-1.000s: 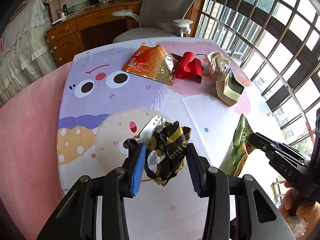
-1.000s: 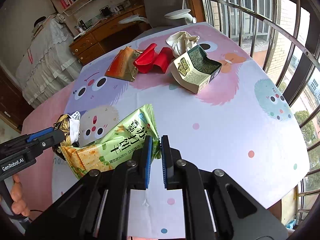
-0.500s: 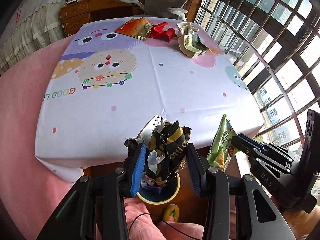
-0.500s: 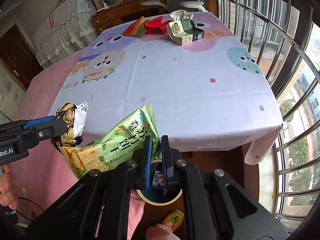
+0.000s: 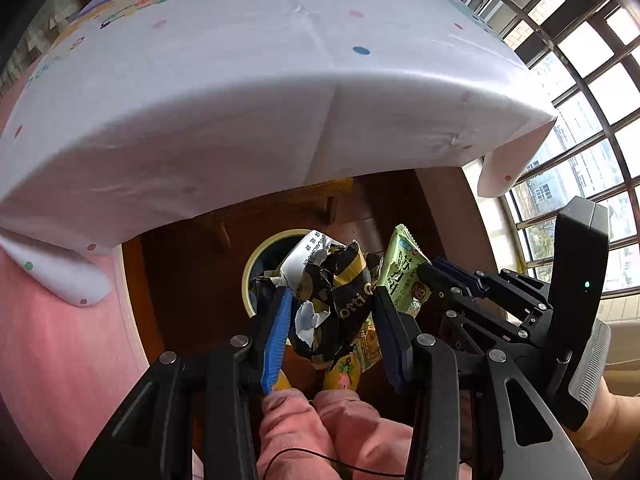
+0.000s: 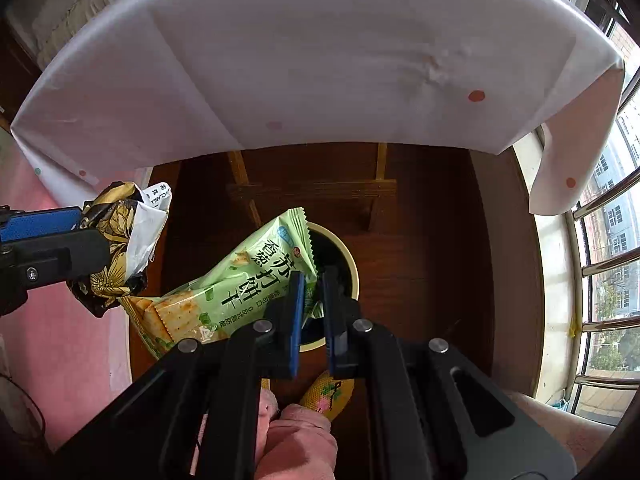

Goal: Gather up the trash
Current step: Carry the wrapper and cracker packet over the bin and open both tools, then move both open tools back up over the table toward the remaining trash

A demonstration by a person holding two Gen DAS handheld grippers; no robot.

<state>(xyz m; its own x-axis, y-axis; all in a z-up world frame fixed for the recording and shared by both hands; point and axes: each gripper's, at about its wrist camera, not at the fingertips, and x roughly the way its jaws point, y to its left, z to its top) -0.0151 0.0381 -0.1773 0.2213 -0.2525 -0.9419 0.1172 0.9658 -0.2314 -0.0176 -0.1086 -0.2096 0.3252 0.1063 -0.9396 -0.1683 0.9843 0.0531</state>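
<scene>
Left gripper [image 5: 328, 308]: clamped on a crumpled black-and-gold wrapper [image 5: 340, 300], which bulges between the two fingers; held low, over the near side of the bin, presumably so a release drops it straight in.
Right gripper [image 6: 311, 304]: fingers pinched nearly together on the corner of a green cracker packet [image 6: 240, 284]; the packet hangs out to the left, so only its gripped corner sits over the opening.
Bin [image 6: 348, 264]: a round cream-rimmed bin on the dark wood floor, just under the table edge, directly below both grippers; something dark lies inside, but I cannot tell what.
Table [image 5: 280, 80]: the white dotted cloth fills the upper part of both views, its hem hanging above the bin.
Person: pink-clad knees [image 5: 320, 420] and a yellow slipper [image 6: 328, 392] just this side of the bin.
Change from half a second ago: both grippers have tipped down and come closer to the bin; the tabletop with its remaining litter has slid out of sight, and the bin now sits mid-frame.
Grip since then: unchanged, both pieces of trash still held.
Stage: carry finished, drop not yet made.
</scene>
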